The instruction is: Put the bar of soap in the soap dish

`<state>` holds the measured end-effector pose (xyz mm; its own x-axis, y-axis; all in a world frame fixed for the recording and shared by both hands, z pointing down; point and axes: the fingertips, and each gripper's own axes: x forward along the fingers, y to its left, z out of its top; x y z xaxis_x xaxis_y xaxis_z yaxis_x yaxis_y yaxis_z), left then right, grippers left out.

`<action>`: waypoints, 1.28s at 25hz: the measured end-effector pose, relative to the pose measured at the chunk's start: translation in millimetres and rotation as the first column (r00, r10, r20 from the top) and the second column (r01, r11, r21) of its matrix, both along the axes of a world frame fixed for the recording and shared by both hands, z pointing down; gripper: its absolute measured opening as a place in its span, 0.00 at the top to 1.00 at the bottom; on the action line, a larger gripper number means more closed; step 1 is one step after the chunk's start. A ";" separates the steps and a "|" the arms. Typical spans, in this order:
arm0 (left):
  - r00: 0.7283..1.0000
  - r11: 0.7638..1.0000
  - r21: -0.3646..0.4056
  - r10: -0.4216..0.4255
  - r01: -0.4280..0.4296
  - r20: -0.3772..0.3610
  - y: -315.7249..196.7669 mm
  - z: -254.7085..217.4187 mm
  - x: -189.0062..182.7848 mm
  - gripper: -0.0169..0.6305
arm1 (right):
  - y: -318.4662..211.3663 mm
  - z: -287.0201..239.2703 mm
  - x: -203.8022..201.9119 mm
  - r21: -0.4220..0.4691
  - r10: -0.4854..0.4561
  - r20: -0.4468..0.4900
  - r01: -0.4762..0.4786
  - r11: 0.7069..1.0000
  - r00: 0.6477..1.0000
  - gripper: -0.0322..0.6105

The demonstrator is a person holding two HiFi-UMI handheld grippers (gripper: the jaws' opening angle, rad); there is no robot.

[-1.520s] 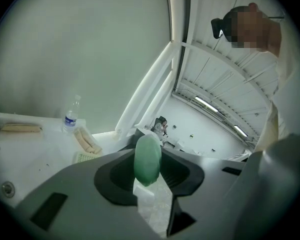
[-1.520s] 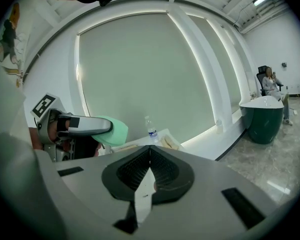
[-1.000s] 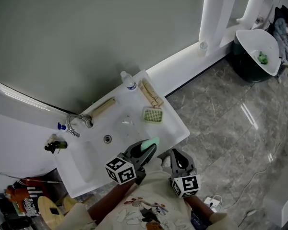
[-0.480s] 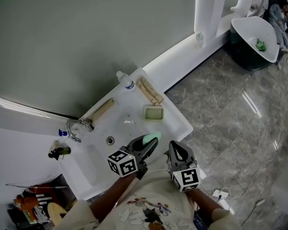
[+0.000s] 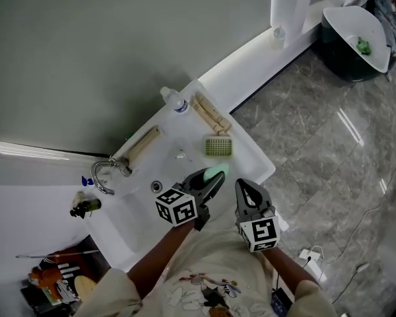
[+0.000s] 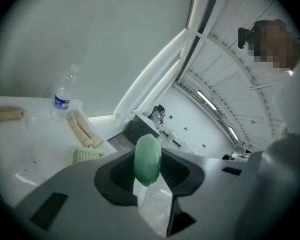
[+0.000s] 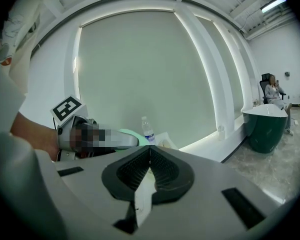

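Observation:
A pale green bar of soap [image 5: 213, 172] [image 6: 147, 159] stands on edge between the jaws of my left gripper [image 5: 211, 175] [image 6: 149, 176], which is shut on it. The gripper hangs over the front right part of the white washbasin [image 5: 138, 210]. The green ribbed soap dish [image 5: 218, 146] [image 6: 86, 155] lies on the basin's right shelf, a short way beyond the soap. My right gripper [image 5: 246, 189] [image 7: 149, 148] hovers beside the left one, off the basin's front edge, its jaws shut with nothing between them. In the right gripper view the soap [image 7: 127, 135] shows at the left gripper's tip.
A clear water bottle [image 5: 175, 101] [image 6: 63, 94] stands at the basin's back corner, with two rolled beige towels [image 5: 210, 113] [image 6: 82, 128] beside it and another roll [image 5: 142, 144] behind the tap [image 5: 106, 171]. A dark green tub [image 5: 354, 43] stands far right on the marble floor.
Both grippers have moved forward toward the soap dish, the left one carrying the soap lower over the basin. The dish now lies closer to the soap.

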<state>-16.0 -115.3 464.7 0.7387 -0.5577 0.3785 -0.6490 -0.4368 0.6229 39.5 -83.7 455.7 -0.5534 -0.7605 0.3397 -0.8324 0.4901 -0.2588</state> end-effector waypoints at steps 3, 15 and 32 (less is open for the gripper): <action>1.000 1.000 -0.013 0.004 -0.004 0.006 -5.2 9.7 -3.0 0.77 | -6.6 8.4 -3.7 -0.013 0.000 -0.018 -0.001 1.000 1.000 0.94; 0.999 0.998 -0.049 0.031 -0.030 0.026 -27.9 44.8 -7.5 0.77 | -30.8 41.4 -12.7 -0.065 0.017 -0.036 -0.019 0.998 0.999 0.94; 0.997 0.995 -0.098 0.018 -0.010 0.078 -69.9 96.7 -3.6 0.77 | -67.6 84.7 -12.6 -0.147 0.035 -0.068 -0.045 0.988 0.997 0.94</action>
